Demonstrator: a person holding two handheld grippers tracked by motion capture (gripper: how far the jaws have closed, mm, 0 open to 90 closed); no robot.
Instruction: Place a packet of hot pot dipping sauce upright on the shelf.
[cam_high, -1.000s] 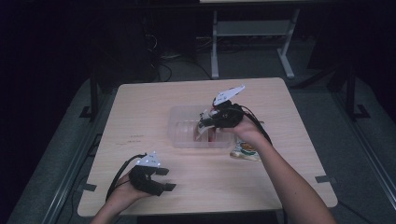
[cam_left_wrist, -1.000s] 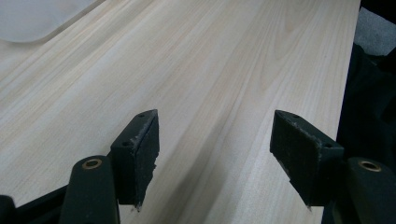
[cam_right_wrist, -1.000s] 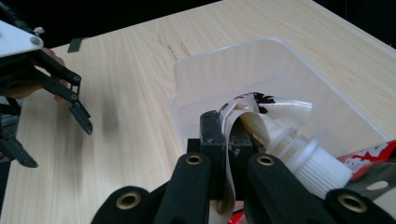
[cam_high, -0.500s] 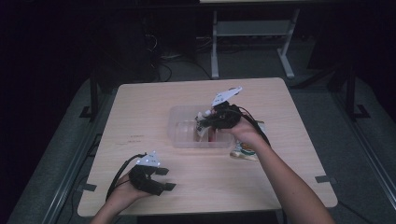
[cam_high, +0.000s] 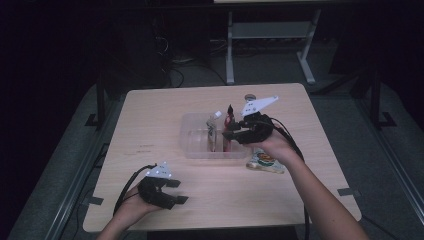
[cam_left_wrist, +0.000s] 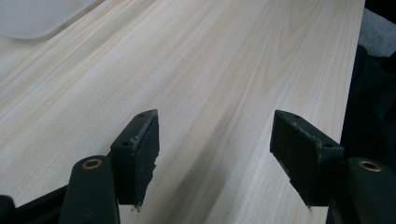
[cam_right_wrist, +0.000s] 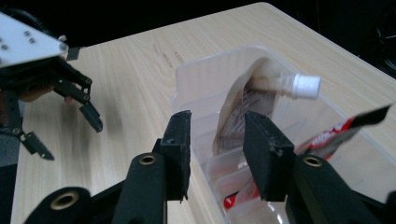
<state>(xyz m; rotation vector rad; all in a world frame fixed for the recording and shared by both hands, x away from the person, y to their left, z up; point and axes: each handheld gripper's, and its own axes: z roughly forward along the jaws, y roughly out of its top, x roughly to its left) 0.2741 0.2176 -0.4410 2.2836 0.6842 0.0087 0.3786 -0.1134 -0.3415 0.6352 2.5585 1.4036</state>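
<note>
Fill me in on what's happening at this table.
A person is sorting pouches into a clear bin. The right tool hovers open at the bin's rim beside a spouted pouch and a red pouch standing inside. Another packet lies beside the bin. The left tool idles open over bare table.

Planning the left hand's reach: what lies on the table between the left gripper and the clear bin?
Only bare wood. In the high view the table shows nothing between the left gripper and the clear bin; the left gripper view agrees.
</note>
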